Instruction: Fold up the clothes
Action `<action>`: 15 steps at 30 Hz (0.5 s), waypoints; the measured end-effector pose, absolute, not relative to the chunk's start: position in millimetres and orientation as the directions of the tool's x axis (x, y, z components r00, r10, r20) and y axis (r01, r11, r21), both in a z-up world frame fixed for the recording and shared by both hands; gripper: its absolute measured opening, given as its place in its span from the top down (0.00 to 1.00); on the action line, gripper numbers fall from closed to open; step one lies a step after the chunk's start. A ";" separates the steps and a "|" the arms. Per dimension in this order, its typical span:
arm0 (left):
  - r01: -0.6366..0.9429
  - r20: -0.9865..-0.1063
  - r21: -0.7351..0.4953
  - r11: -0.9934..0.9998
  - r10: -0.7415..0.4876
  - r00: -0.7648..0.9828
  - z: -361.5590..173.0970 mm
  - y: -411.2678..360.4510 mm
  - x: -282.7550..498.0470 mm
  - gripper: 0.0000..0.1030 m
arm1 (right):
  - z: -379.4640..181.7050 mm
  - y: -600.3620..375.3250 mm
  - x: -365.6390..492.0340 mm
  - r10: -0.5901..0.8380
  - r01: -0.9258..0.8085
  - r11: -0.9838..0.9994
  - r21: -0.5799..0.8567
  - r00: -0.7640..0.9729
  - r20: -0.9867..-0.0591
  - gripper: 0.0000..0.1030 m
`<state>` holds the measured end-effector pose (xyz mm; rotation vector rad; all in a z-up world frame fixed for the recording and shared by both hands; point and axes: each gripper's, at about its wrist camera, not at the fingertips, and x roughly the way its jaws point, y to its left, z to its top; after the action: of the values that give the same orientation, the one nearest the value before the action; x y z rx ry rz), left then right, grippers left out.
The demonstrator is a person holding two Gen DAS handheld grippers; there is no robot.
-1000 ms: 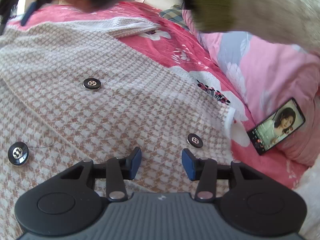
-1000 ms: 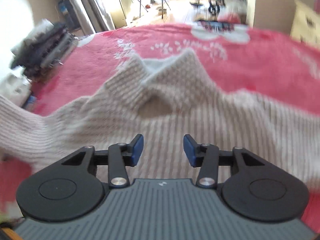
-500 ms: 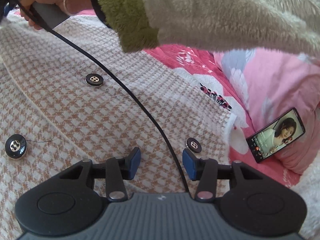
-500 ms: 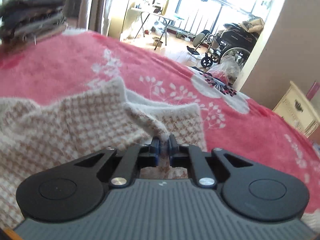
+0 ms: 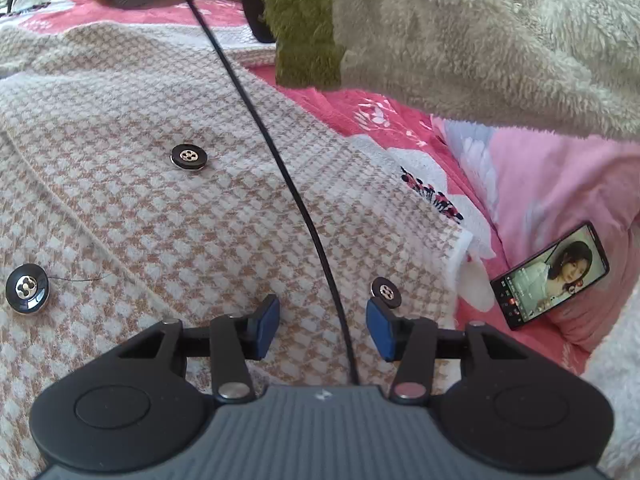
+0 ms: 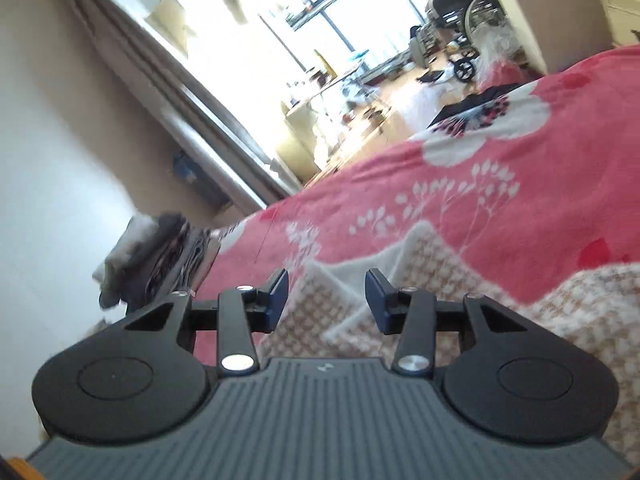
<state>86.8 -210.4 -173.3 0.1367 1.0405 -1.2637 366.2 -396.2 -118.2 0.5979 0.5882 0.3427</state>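
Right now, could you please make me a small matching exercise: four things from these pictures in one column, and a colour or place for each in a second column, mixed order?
Things:
1. cardigan
2. phone
3. blanket
4. cable

Descriptions:
A. red with white flowers
B. black, running across the knit in front of the left gripper
C. beige and white check with dark buttons
D. screen lit, lying on pink fabric beside the garment's edge

Pairs: 1-C, 2-D, 3-A, 4-B

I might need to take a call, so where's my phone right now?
In the left wrist view, the phone lies screen-up at the right, on the pink bedspread, just beyond the houndstooth cardigan's corner.
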 end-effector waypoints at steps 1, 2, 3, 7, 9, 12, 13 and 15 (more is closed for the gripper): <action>0.822 -0.702 -0.440 0.362 -0.709 -0.064 -173.1 -210.8 87.0 0.52 | -122.0 -397.5 374.8 0.442 -0.108 0.797 0.595 0.775 -0.452 0.61; 0.823 -0.705 -0.435 0.364 -0.706 -0.061 -172.8 -211.0 86.0 0.52 | -125.8 -398.7 383.3 0.421 -0.082 0.815 0.574 0.765 -0.488 0.61; 0.825 -0.708 -0.431 0.366 -0.704 -0.057 -172.5 -211.3 85.0 0.52 | -132.4 -398.6 393.4 0.403 -0.057 0.831 0.553 0.747 -0.529 0.62; 0.835 -0.722 -0.405 0.371 -0.690 -0.044 -171.3 -215.0 78.2 0.52 | -194.8 -380.7 442.1 0.331 0.041 0.881 0.472 0.660 -0.674 0.71; 0.844 -0.727 -0.391 0.367 -0.686 -0.038 -170.7 -216.2 74.5 0.52 | -199.9 -383.7 444.0 0.318 0.076 0.856 0.512 0.702 -0.637 0.70; 0.853 -0.729 -0.378 0.361 -0.684 -0.033 -170.0 -216.2 72.3 0.52 | -194.1 -398.5 433.8 0.346 0.113 0.781 0.614 0.741 -0.576 0.68; 0.853 -0.728 -0.378 0.359 -0.685 -0.035 -170.0 -215.8 72.6 0.52 | -189.4 -406.6 424.2 0.365 0.105 0.753 0.649 0.754 -0.546 0.68; 0.850 -0.725 -0.389 0.355 -0.688 -0.045 -170.3 -214.7 75.1 0.51 | -177.1 -430.6 393.1 0.389 0.076 0.709 0.701 0.787 -0.479 0.66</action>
<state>75.1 -214.7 -170.3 0.1994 1.0212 -1.2565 393.1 -430.6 -177.1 0.7748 0.6564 0.1885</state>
